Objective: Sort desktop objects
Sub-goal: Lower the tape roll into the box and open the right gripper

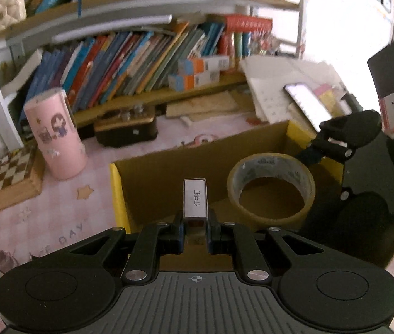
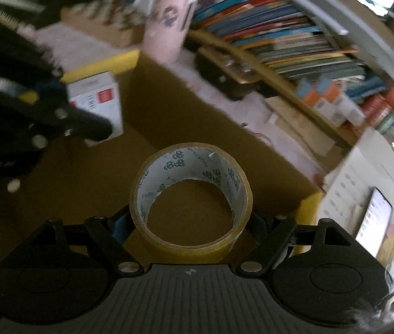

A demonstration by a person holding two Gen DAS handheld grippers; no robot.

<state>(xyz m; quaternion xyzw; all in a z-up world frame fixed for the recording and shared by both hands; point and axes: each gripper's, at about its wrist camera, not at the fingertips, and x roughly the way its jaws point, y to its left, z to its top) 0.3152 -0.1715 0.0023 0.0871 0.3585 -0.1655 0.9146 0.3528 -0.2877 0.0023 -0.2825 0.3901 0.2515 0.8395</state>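
Observation:
My left gripper [image 1: 194,228] is shut on a small white staple box [image 1: 195,201] and holds it over the open cardboard box [image 1: 152,192] with yellow rims. My right gripper [image 2: 190,222] is shut on a roll of brown packing tape [image 2: 191,197], also held over the cardboard box [image 2: 169,105]. The tape roll [image 1: 270,186] and the right gripper's arm [image 1: 344,139] show at the right of the left wrist view. The left gripper [image 2: 43,103] with the staple box [image 2: 96,103] shows at the left of the right wrist view.
A pink cylinder [image 1: 55,133] stands left of the box on a pink mat [image 1: 43,222]. A dark case [image 1: 126,130], a chequered board [image 1: 2,178], a shelf of books [image 1: 127,64], papers and a lit phone [image 1: 307,103] lie around it.

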